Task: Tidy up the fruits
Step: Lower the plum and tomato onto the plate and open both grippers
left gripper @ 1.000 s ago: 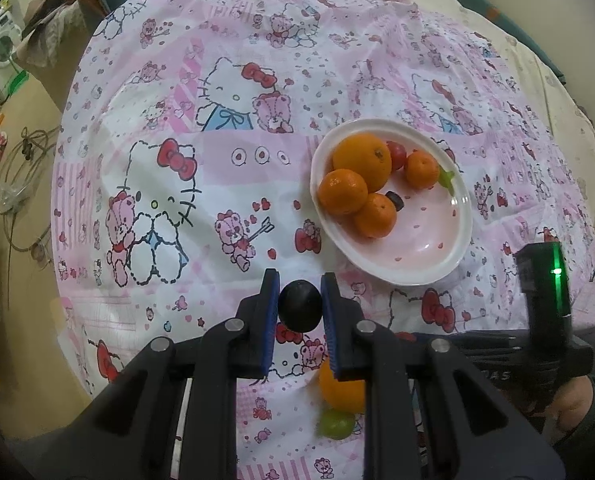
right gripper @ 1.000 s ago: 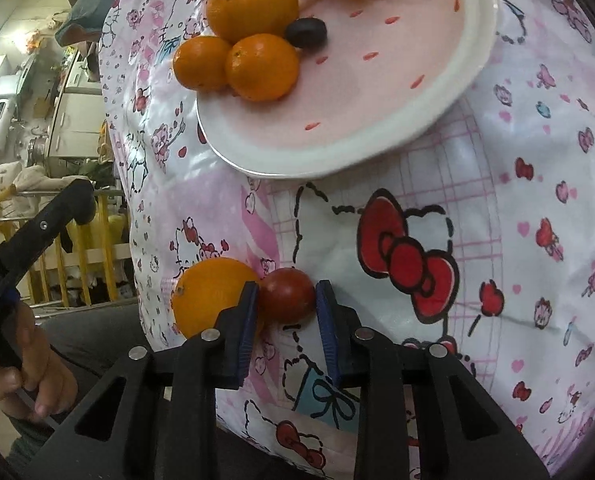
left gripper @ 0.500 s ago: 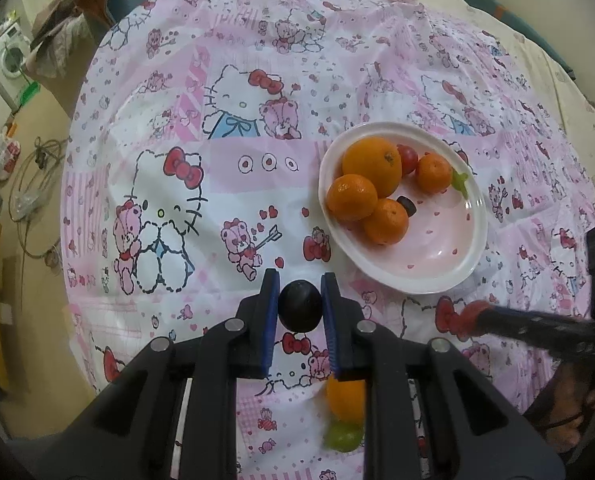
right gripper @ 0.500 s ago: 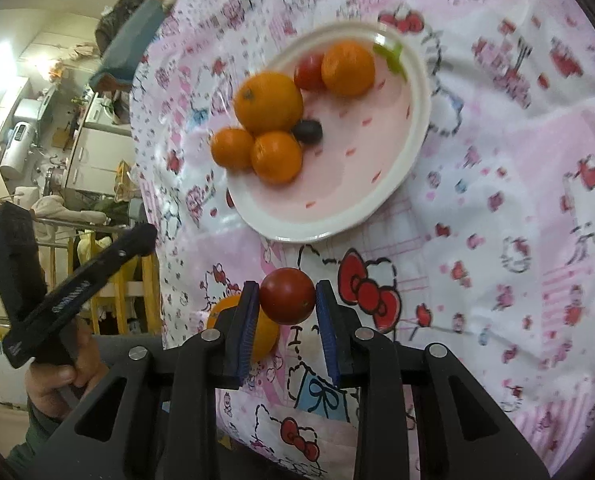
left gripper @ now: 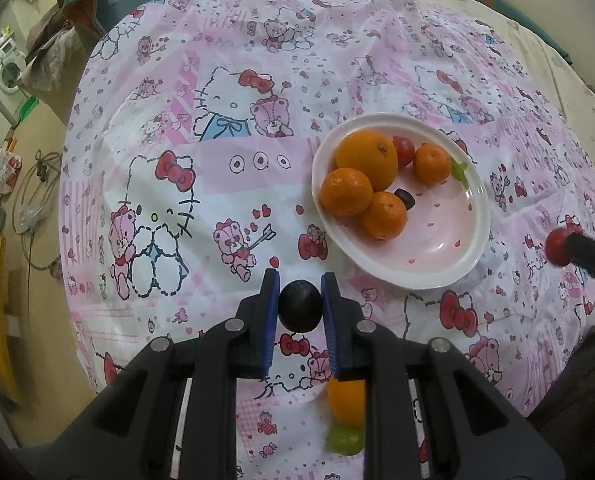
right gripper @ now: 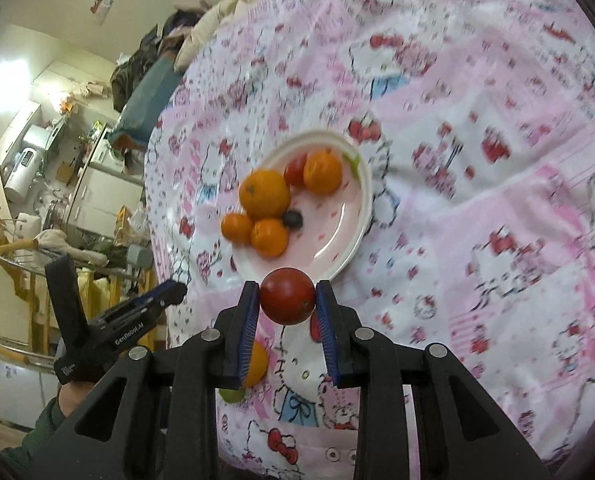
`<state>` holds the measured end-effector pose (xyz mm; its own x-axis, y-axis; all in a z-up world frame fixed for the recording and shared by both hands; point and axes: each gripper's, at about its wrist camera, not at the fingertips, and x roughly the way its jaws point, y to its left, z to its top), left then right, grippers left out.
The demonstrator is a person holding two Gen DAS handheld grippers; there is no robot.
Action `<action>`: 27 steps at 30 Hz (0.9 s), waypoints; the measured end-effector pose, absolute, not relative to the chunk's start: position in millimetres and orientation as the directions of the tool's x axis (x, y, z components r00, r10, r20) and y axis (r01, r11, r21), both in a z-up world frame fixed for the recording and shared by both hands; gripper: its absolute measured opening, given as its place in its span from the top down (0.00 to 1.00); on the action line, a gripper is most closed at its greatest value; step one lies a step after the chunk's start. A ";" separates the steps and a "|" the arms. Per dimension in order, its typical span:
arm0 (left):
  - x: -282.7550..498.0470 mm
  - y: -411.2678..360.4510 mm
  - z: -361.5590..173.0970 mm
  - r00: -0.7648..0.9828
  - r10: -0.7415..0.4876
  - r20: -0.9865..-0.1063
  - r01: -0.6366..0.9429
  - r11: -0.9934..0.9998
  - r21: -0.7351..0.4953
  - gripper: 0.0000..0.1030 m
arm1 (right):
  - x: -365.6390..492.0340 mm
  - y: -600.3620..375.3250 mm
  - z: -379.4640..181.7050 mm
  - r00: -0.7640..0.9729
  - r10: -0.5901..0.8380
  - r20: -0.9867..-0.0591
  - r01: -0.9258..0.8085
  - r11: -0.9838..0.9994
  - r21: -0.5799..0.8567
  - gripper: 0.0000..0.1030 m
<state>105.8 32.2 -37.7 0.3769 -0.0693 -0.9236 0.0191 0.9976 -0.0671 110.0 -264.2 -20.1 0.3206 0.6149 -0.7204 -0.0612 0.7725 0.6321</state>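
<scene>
1. The left hand-held gripper (left gripper: 299, 307) grasps one dark round fruit (left gripper: 299, 306) between its blue pads, held above the near part of the surface (left gripper: 169, 208).
2. The right hand-held gripper (right gripper: 287, 303) is clenched on one red tomato (right gripper: 287, 295), held in the air just near of the plate (right gripper: 347, 240); in the left wrist view that tomato shows at the right edge.
3. The surface carries one pink-and-white cartoon-cat cloth (left gripper: 225, 128).
4. One white oval plate (left gripper: 463, 258) with small red marks lies right of the middle of the surface.
5. On the plate lie four orange citrus fruits: one large orange (left gripper: 367, 159) and three smaller mandarins (left gripper: 346, 192), (left gripper: 384, 215), (left gripper: 432, 162).
6. The three fruits on the left of the plate touch one another; the fourth mandarin lies apart, toward the far right rim.
7. Also on the plate: one red tomato (left gripper: 403, 150) between the large orange and the far mandarin, one small dark fruit (left gripper: 405, 199) beside the near mandarin, and one green piece (left gripper: 459, 169) at the rim.
8. Off the plate, at the near edge of the surface, lie one orange fruit (left gripper: 346, 400) and one green fruit (left gripper: 345, 440), partly hidden behind the left gripper's finger.
</scene>
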 end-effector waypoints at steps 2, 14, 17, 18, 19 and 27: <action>105.3 30.9 -36.0 0.385 -0.070 -0.920 0.024 0.998 -0.066 0.83 | 111.8 -271.4 -15.9 0.339 0.615 -0.712 -0.050 0.768 0.639 0.71; 121.8 22.0 -7.8 0.468 -0.086 -0.880 0.047 0.996 -0.072 0.83 | 135.6 -293.0 9.8 0.415 0.573 -0.707 -0.064 0.794 0.605 0.71; 131.7 14.7 -3.7 0.480 -0.098 -0.872 0.060 0.995 -0.079 0.83 | 146.7 -291.8 16.3 0.434 0.550 -0.714 -0.088 0.814 0.574 0.71; 135.0 11.6 -3.7 0.481 -0.101 -0.871 0.071 0.995 -0.076 0.83 | 151.2 -290.6 17.6 0.435 0.543 -0.718 -0.097 0.821 0.562 0.71; 138.4 7.8 -4.4 0.481 -0.101 -0.871 0.086 0.994 -0.068 0.83 | 155.8 -290.2 17.3 0.431 0.548 -0.717 -0.102 0.819 0.565 0.71; 164.7 -14.1 -10.3 0.483 -0.110 -0.868 0.129 0.990 -0.054 0.83 | 181.9 -294.4 2.6 0.395 0.579 -0.713 -0.076 0.794 0.603 0.71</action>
